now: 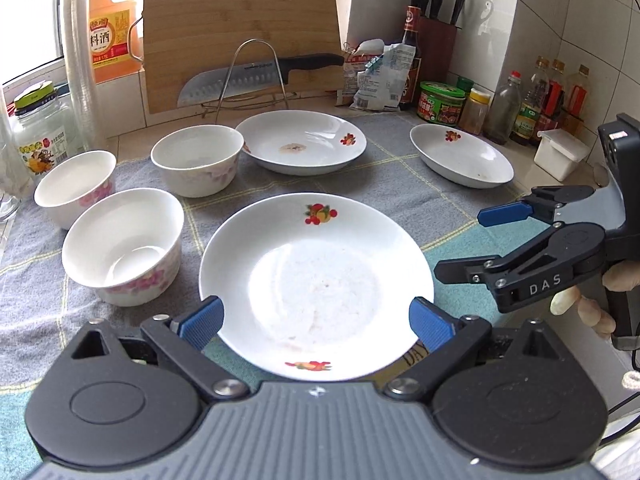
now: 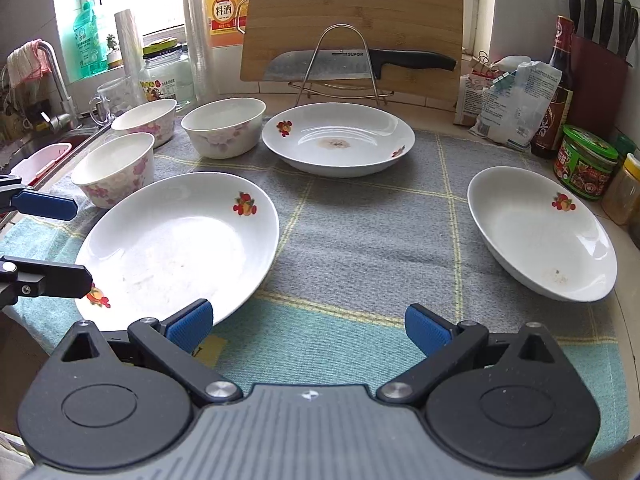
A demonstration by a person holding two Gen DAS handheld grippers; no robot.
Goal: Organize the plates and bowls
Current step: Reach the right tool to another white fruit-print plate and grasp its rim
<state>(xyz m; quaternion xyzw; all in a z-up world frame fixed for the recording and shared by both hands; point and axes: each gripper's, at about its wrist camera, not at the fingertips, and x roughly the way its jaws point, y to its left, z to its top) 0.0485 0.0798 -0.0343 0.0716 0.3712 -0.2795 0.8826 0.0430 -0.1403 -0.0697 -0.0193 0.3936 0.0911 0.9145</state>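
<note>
Three bowls point(image 1: 122, 246) clustered at left on cloth point(image 1: 360, 200). Left gripper point(image 1: 316, 322) spread wide, released, over near plate point(image 1: 316, 284). Far plate point(image 1: 304, 142) behind it. Right gripper point(image 2: 308, 330) likewise released, over cloth. Third plate point(image 2: 542, 232) at right.

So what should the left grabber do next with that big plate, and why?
Probably ease the left gripper forward and down so one finger slips under the near plate's rim, then close. Its jaws are open on either side of the plate, not touching it, and nothing is held. The right gripper is open over bare cloth, so the left is better placed.
</note>
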